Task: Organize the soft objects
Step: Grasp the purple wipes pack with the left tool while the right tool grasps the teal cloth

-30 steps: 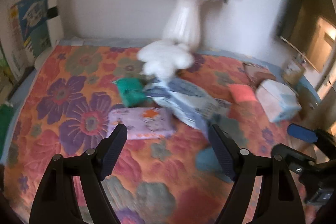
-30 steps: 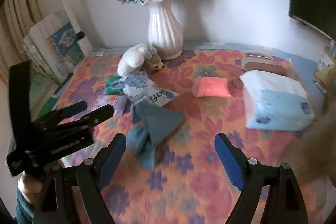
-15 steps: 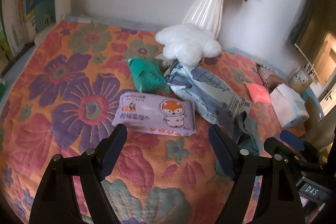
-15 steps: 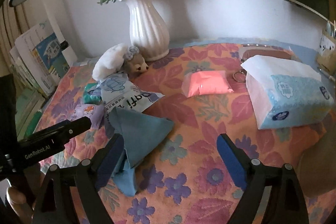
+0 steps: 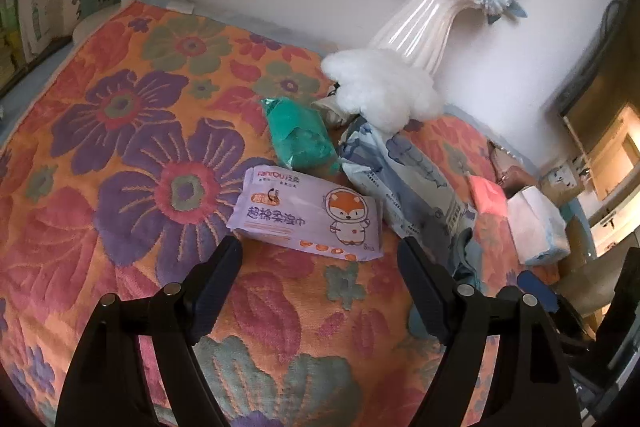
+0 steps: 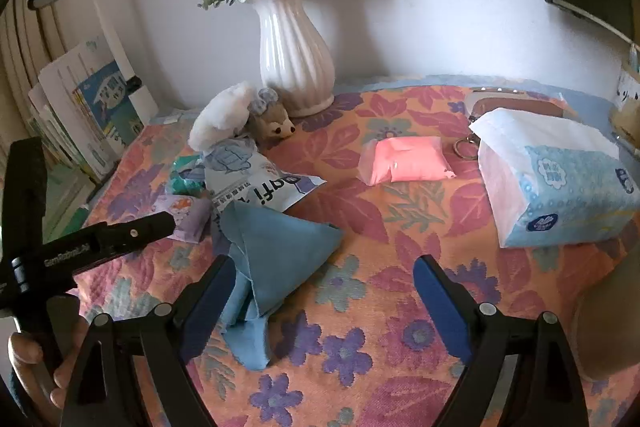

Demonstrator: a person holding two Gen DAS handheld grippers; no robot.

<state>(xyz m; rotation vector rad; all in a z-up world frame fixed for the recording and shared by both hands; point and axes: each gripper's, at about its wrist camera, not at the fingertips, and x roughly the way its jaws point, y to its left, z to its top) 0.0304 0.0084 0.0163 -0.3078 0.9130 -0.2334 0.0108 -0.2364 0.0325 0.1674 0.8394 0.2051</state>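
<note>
On the flowered cloth (image 6: pixel 384 227) lie seven soft things. There are four wrapped packs: one lilac wipes pack (image 5: pixel 308 217) with a fox on it, one green pack (image 5: pixel 298 139), one long white-and-blue pack (image 5: pixel 408 183) and one pink pack (image 6: pixel 404 165). With them are one blue cloth (image 6: pixel 276 251), crumpled, one white plush toy (image 6: pixel 222 115) and one blue-and-white tissue pack (image 6: pixel 560 183). A single white ribbed vase (image 6: pixel 294 63) of blue and white flowers stands at the wall, just behind the plush.

The left gripper (image 5: pixel 320 267) hangs with jaws apart just short of the lilac pack (nothing between them). The right gripper (image 6: pixel 320 287) stands wide too, its jaws having just been opening; the blue cloth lies by its left finger, not pinched. A hand (image 6: pixel 44 363) holds the left tool.
</note>
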